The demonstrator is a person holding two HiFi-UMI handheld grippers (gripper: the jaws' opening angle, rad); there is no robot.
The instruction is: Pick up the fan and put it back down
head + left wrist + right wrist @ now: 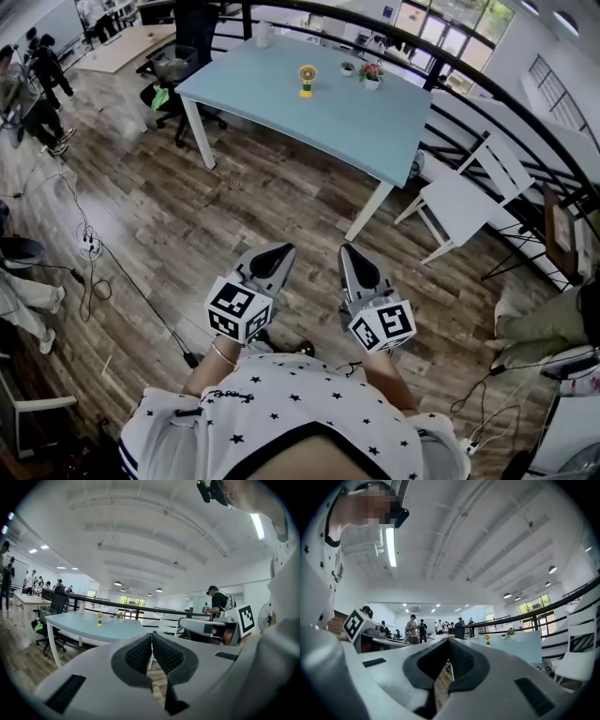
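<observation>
The left gripper (276,253), a grey two-jaw tool with a marker cube at its rear, is pressing its dark ribbed pads together on nothing, and the right gripper (350,253) beside it is clenched the same way, empty. Both are hanging side by side, a little apart, above the brown wood-plank floor (187,216), pointing toward 12 o'clock in the head view. Well ahead of them, at 12 o'clock, the small yellow desk fan (307,80) is standing upright on the light blue rectangular table (375,131) with white legs, untouched and far from either tool. Just to the fan's 3 o'clock, a small potted plant with pink flowers (372,75) is sitting on the same tabletop. A white slatted wooden chair (464,202) is standing at 2 o'clock from the grippers, beside the table's corner, and a black office chair (173,70) is standing at 11 o'clock by the table's far left end.
</observation>
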